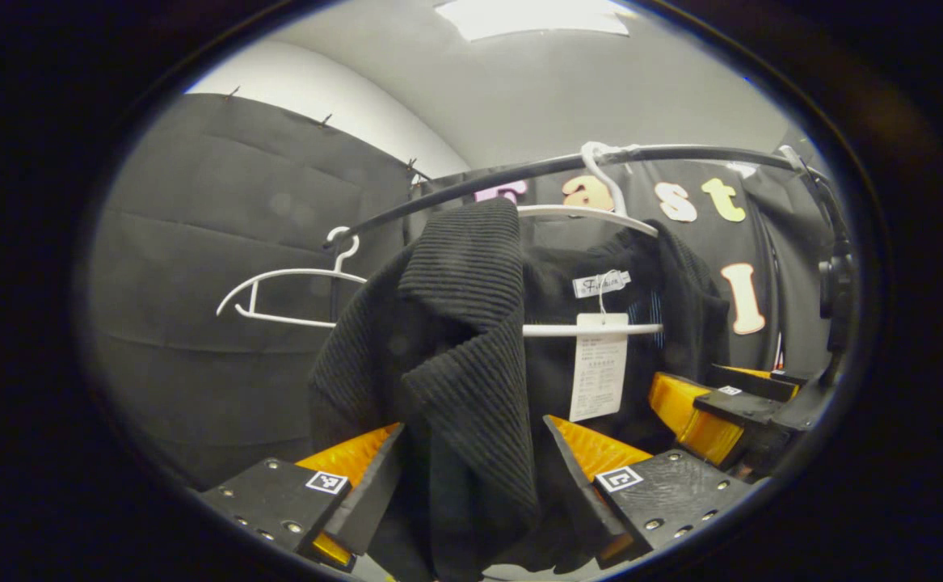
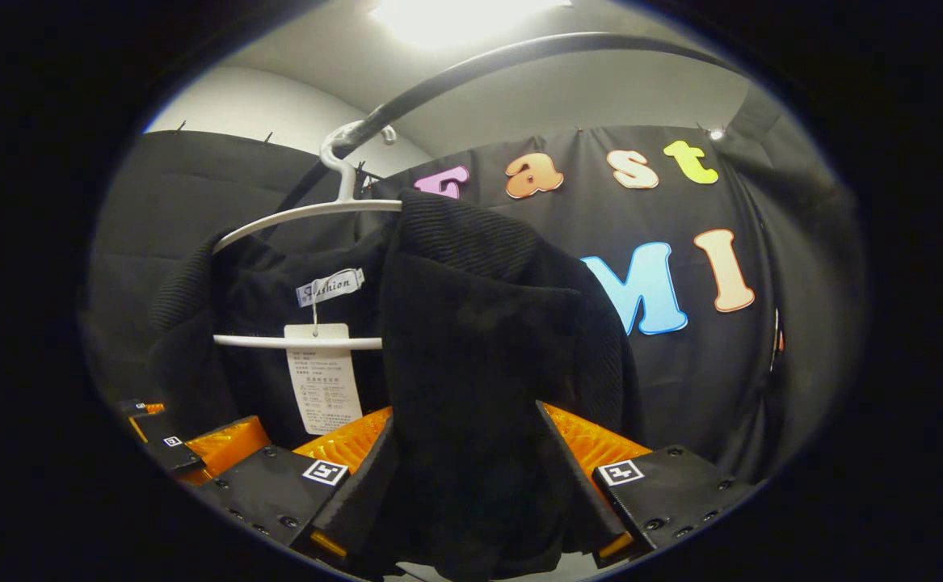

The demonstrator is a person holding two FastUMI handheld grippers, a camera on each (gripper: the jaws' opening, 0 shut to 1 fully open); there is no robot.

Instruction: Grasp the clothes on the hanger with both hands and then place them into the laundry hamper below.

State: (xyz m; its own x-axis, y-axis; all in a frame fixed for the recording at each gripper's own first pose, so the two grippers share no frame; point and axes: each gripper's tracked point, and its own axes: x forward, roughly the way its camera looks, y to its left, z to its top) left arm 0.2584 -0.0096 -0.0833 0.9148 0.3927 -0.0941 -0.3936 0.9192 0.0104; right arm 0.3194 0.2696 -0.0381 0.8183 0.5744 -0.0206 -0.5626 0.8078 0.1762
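While the black jacket [image 1: 471, 339] hangs on a white hanger [image 1: 592, 212] from the dark rail [image 1: 519, 171], I have my left gripper [image 1: 471, 477] clamped on the front panel on one side, with the ribbed cloth pinched between both fingers. My right gripper [image 2: 467, 477] is closed the same way on the other front panel [image 2: 479, 347], the fabric squeezed flat between its fingers. Between the two panels, a white tag [image 2: 324, 388] dangles on a string from the collar label [image 2: 330, 286], just in front of the hanger's lower bar. From the left gripper view I also see my right gripper off to the side against the jacket, and an empty white hanger [image 1: 293, 295] farther along the rail.
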